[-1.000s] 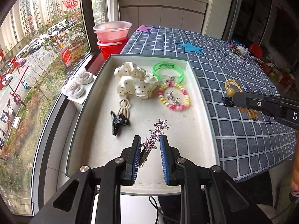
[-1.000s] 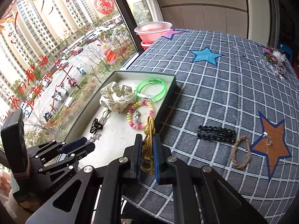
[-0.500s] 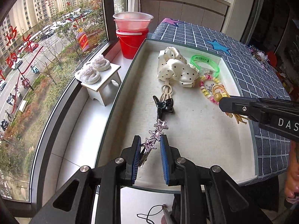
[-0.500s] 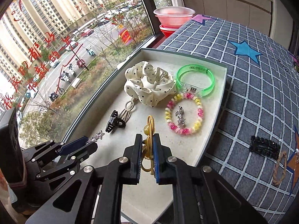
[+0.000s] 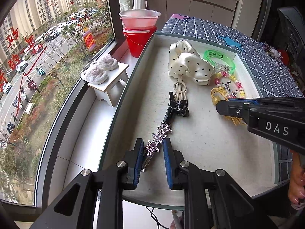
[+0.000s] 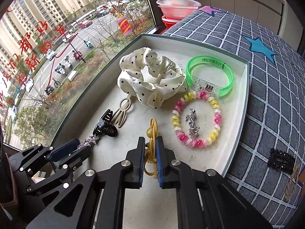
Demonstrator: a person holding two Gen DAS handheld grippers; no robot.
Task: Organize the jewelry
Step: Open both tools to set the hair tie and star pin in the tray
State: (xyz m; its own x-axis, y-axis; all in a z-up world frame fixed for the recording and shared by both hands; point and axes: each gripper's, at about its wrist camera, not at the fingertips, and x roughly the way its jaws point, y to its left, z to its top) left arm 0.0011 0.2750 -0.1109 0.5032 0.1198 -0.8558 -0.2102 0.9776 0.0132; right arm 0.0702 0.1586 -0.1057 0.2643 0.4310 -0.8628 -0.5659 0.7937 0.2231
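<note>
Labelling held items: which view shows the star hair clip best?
Left wrist. The star hair clip sits centre frame between the left gripper fingers, all three stars clear. In the right wrist view it is small at the left edge, partly hidden behind that gripper.

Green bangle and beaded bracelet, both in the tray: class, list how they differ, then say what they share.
The green bangle is one clear, smooth band with a clasp block; the beaded bracelet is a string of pink, yellow and white beads. The bangle's middle is empty; a silver charm lies inside the bracelet. The bangle sits nearer the tray's far corner. Both lie flat, touching, ungripped.
</note>
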